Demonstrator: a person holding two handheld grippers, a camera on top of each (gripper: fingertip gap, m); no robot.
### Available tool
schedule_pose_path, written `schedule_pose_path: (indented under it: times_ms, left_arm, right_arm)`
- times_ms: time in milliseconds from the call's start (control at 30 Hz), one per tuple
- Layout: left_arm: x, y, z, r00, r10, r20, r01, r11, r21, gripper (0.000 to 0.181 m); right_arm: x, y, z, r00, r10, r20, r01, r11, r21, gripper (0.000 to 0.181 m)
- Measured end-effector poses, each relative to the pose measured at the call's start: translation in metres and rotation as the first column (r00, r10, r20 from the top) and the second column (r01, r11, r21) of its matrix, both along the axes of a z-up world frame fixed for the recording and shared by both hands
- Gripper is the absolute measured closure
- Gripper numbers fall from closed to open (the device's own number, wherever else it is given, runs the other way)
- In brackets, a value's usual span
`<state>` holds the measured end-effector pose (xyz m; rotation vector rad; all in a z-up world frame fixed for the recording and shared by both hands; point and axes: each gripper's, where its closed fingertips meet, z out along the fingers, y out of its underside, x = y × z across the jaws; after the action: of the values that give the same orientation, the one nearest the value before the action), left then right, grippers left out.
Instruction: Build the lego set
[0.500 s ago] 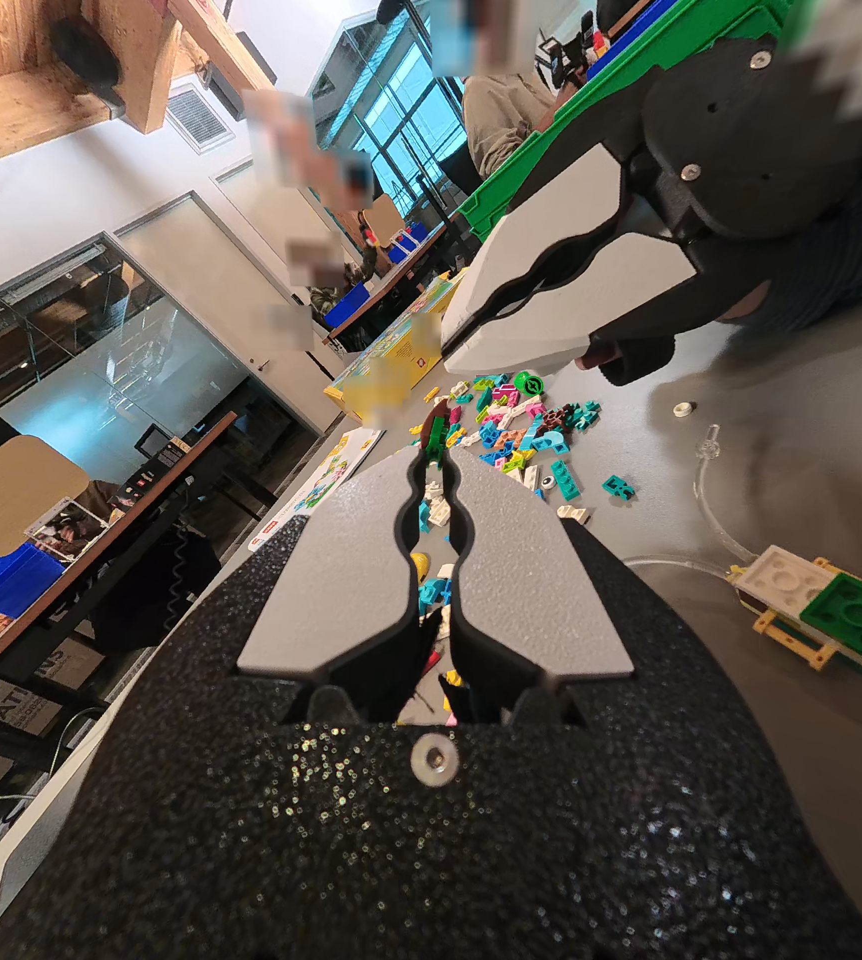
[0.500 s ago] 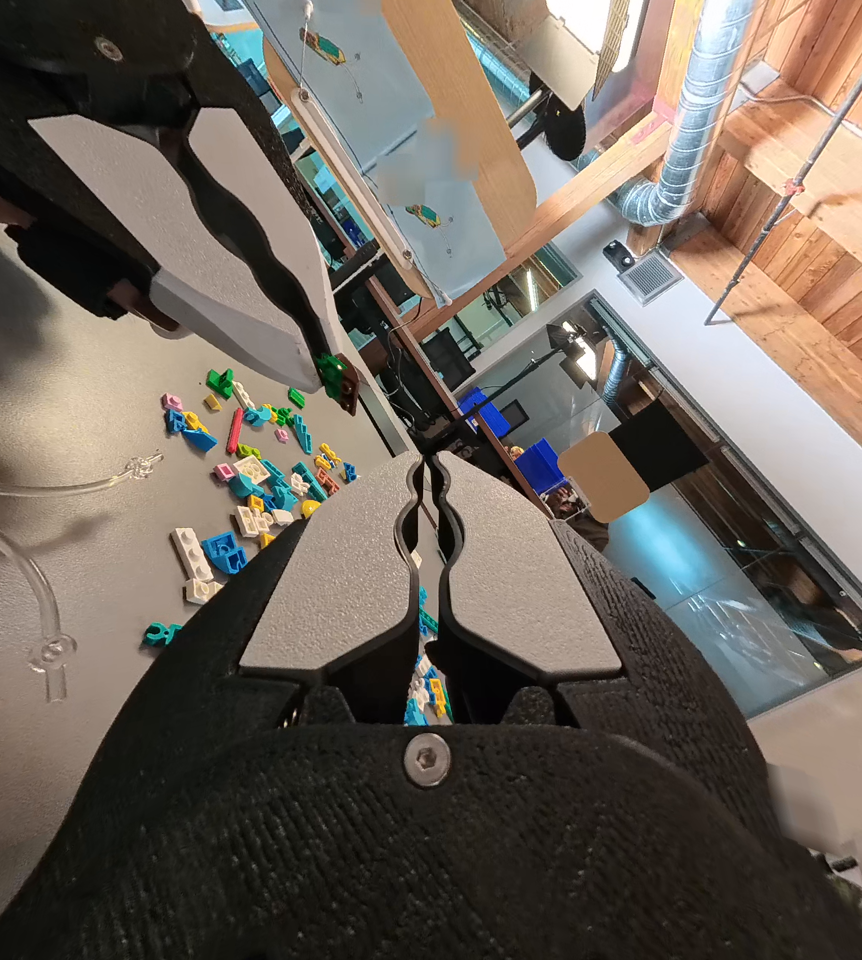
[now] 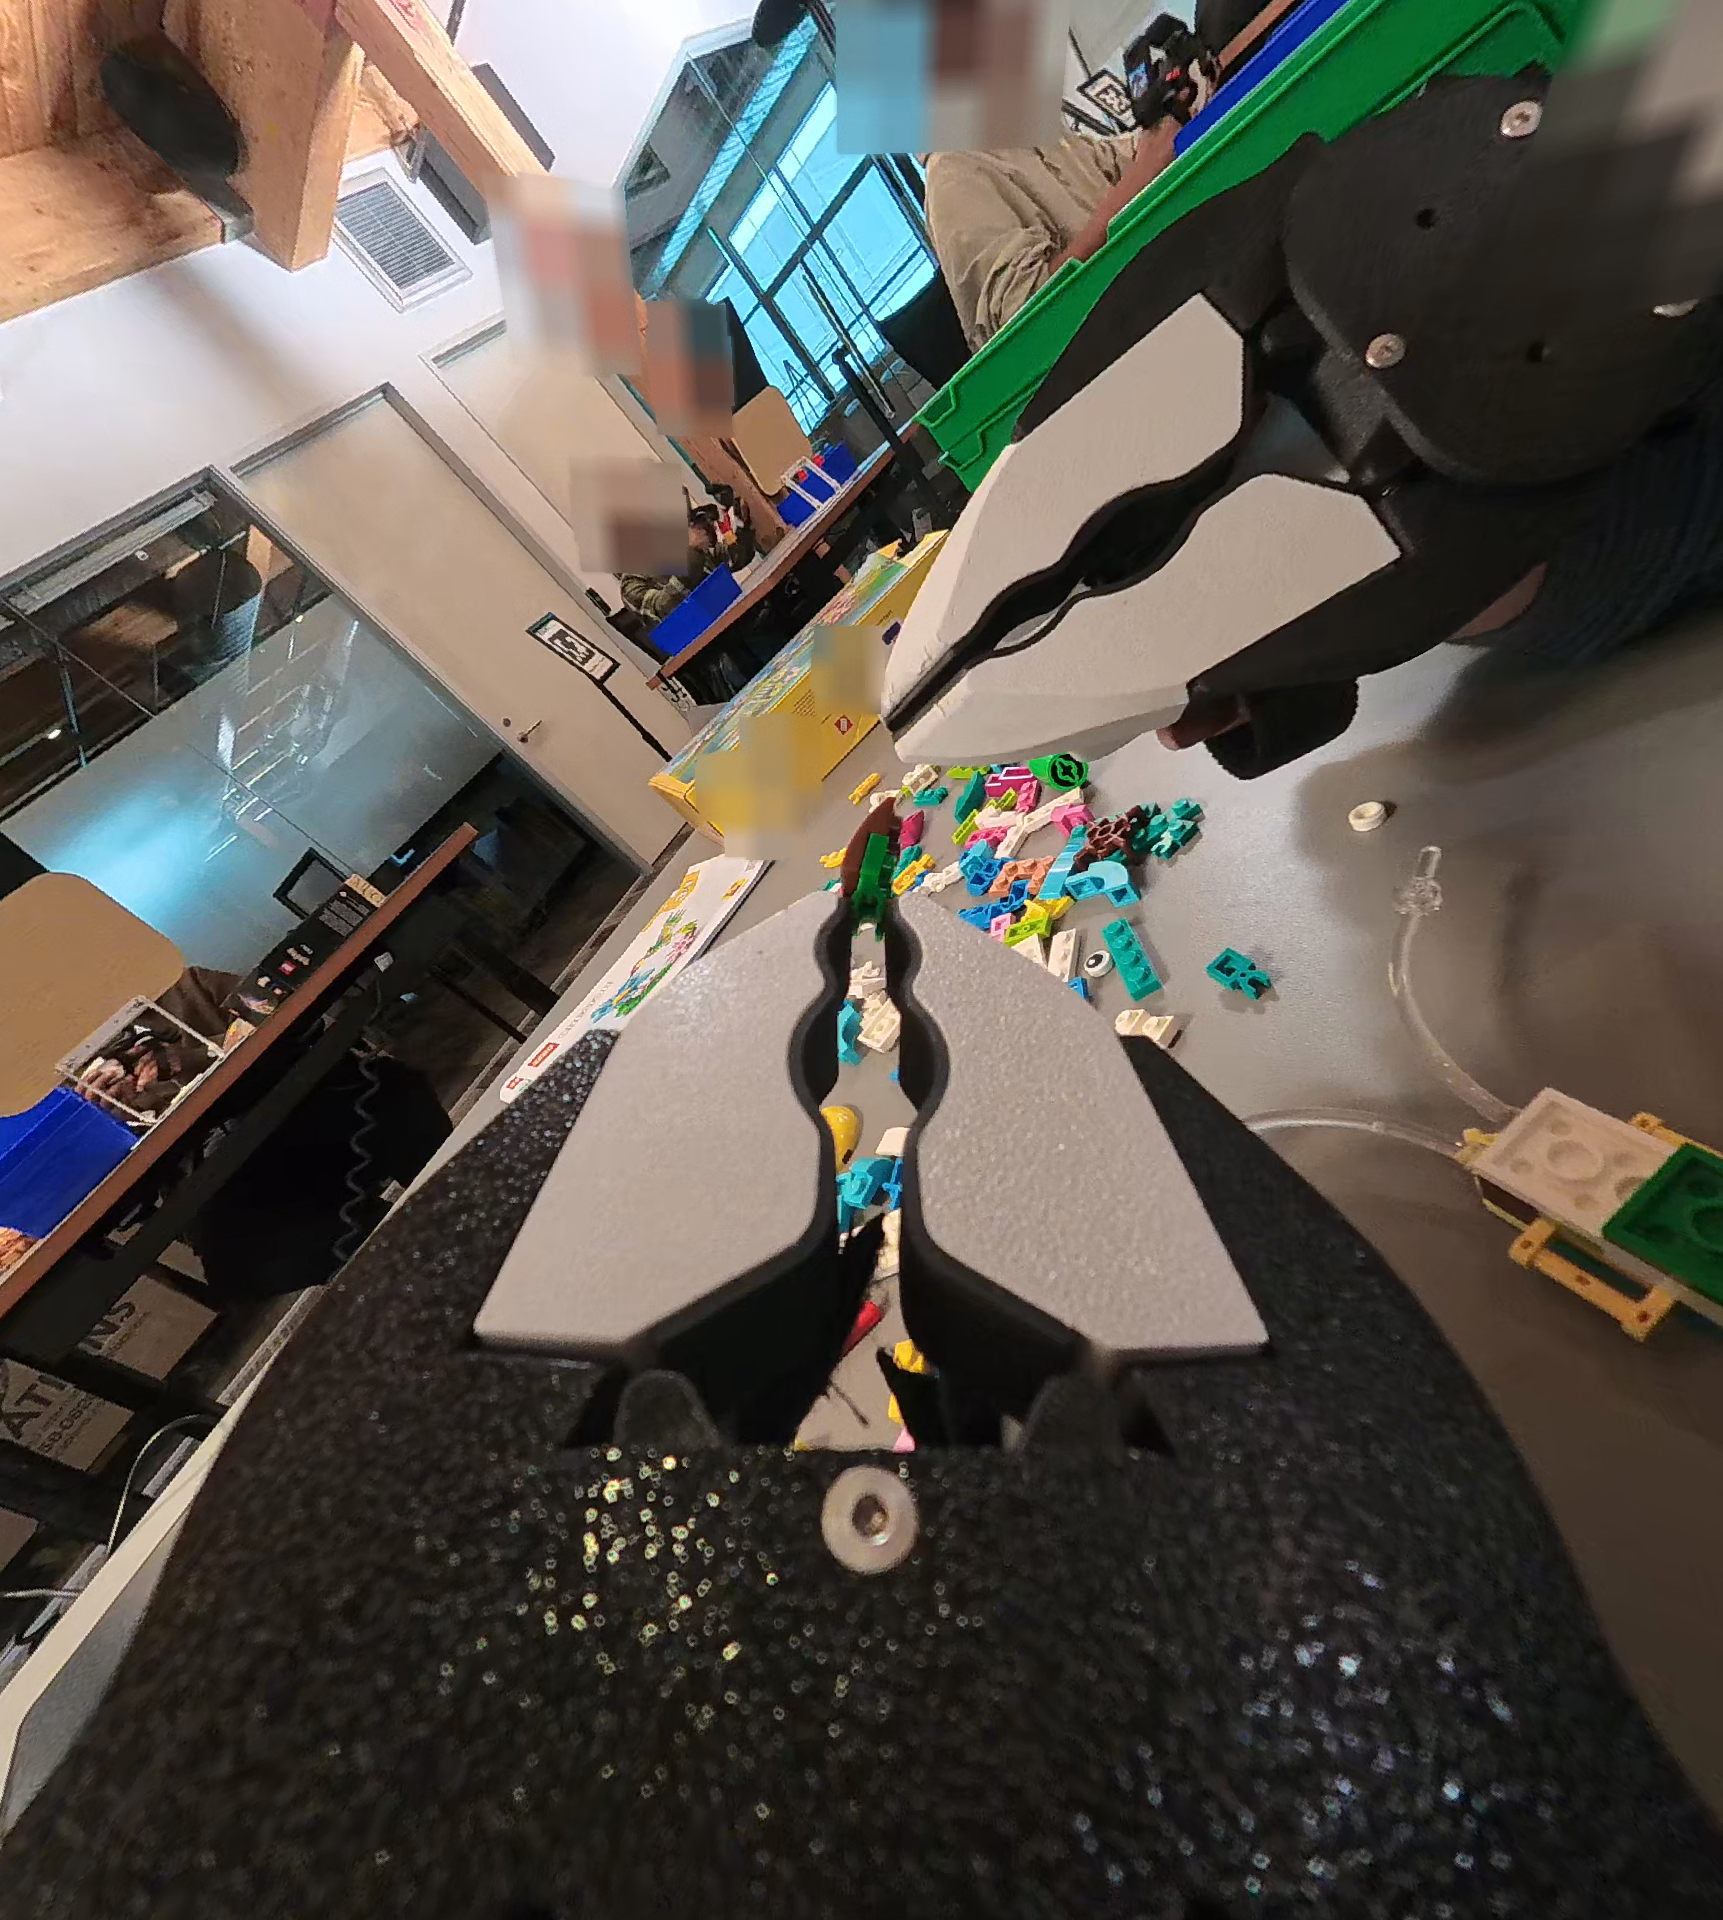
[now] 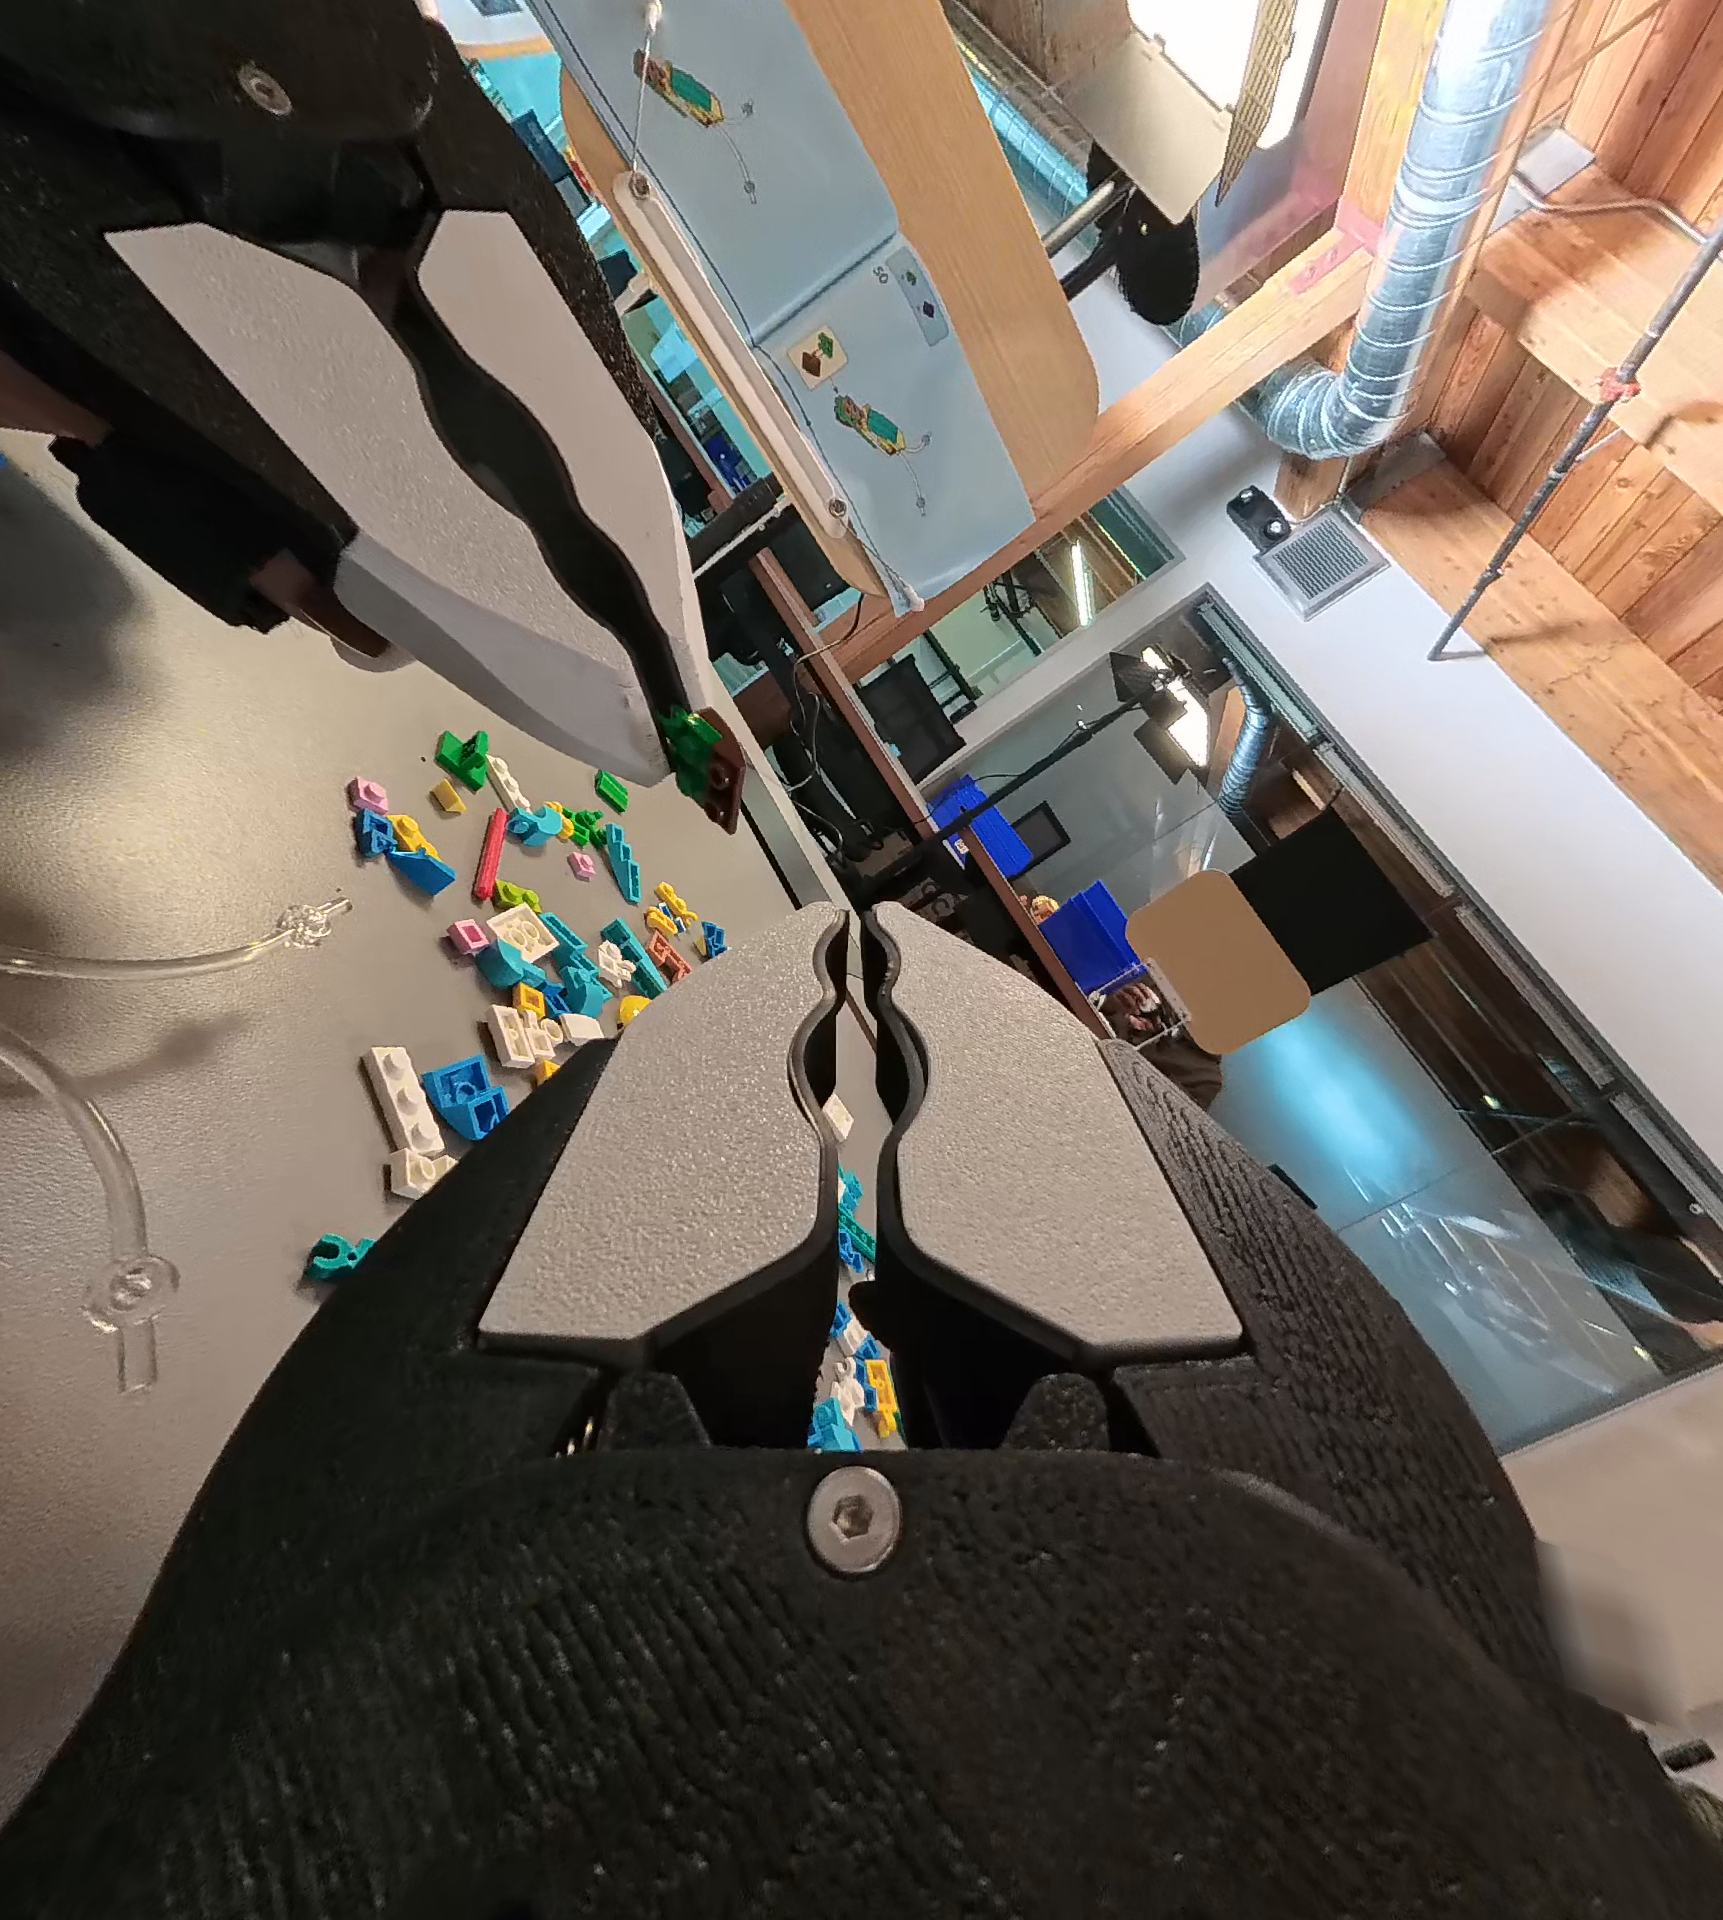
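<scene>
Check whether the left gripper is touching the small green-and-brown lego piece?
Touching. The right wrist view shows the left gripper pinching the green-and-brown piece at its jaw tips, lifted above the table.

Shared lab/workshop-type office: glass partition walls [image 3: 213, 748], rows of long desks [image 3: 213, 1039] with blue bins [image 3: 15, 1153], exposed timber ceiling beams [image 4: 1200, 416], metal duct [image 4: 1397, 260], other seated people.

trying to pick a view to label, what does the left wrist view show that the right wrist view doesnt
Left only: the half-built model with white and green plates, the yellow box, a white ring.

Right only: the instruction sheet hanging overhead.

Both: the brick pile, clear tube, grey table, and the left tool shut on a green-and-brown piece.
</scene>
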<state>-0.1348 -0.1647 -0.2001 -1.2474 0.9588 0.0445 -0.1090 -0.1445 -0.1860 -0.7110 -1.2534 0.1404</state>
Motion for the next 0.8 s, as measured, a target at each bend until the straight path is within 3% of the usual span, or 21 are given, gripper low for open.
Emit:
schedule_pose_path:
  times_ms: [800]
  left_arm:
    - [-0.0004,0.0003,0.0005,1.0,0.005,-0.007,-0.005,1.0,0.01,0.176]
  right_arm:
    - [-0.0008,-0.0004,-0.0009,1.0,0.004,0.008,-0.004,1.0,0.006,0.181]
